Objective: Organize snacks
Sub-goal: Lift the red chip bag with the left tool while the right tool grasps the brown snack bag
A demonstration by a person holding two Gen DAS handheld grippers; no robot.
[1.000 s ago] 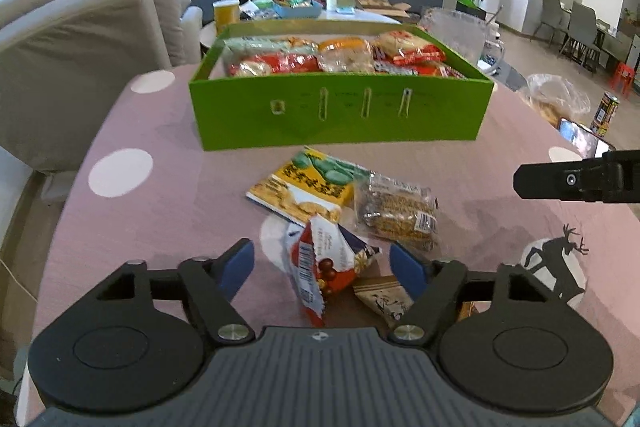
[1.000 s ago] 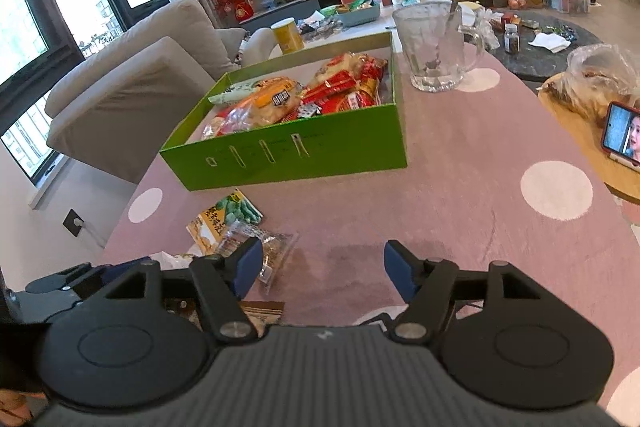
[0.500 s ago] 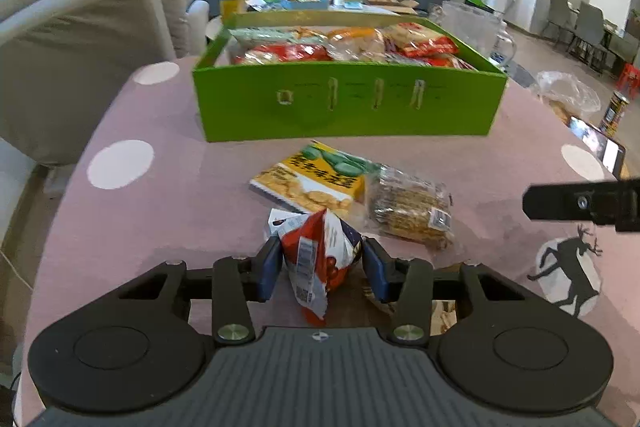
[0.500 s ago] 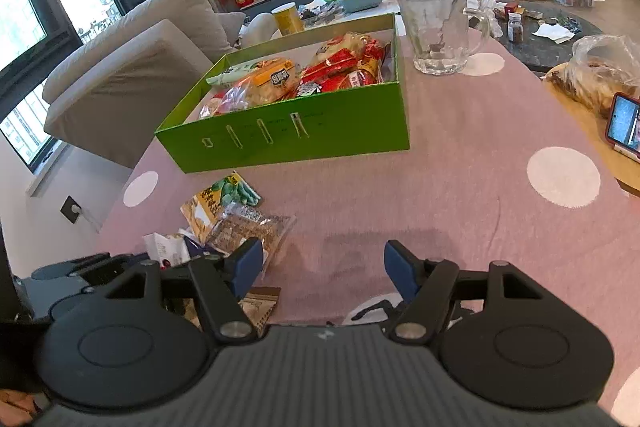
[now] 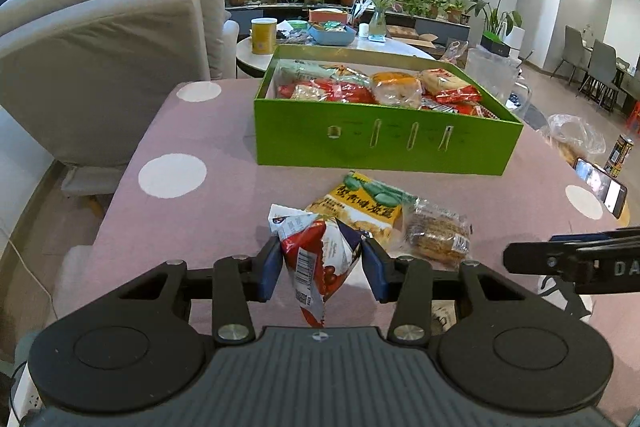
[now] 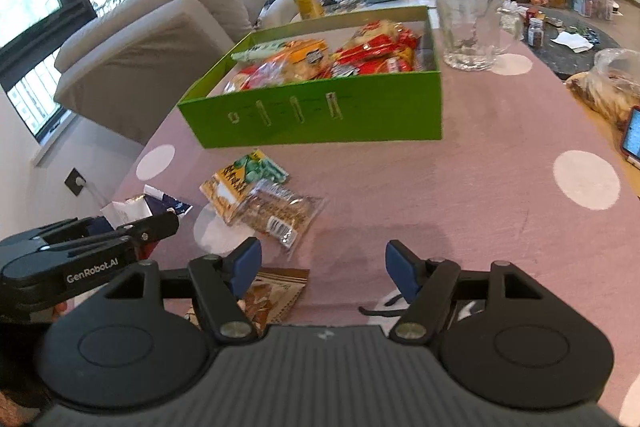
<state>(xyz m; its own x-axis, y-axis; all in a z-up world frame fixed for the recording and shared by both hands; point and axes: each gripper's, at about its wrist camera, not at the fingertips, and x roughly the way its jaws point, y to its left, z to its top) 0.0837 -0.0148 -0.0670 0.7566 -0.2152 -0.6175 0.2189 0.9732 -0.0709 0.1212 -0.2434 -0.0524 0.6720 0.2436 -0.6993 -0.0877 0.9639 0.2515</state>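
Clamped in the left gripper [image 5: 322,263]: a crinkled red, white and blue foil snack packet [image 5: 316,259], pinched at both sides between the blue pads and hanging point-down just clear of the pink, white-dotted tablecloth [image 5: 192,227]. Best carried straight ahead and raised enough to clear the near wall of the open bright green cardboard box [image 5: 384,147], then let go above a gap, not on the rim; a firm, steady squeeze probably needed, the foil looking slippery. Already packed inside that box: red, orange and clear-wrapped snacks, nearly level with its walls. Just ahead of the left pads, flat on the cloth: a yellow-and-green cracker bag [image 5: 360,205] touching a clear-wrapped oat bar [image 5: 438,233]. Right gripper [image 6: 322,265] wide apart, holding nothing, with a brown packet [image 6: 276,297] just beneath its left pad.
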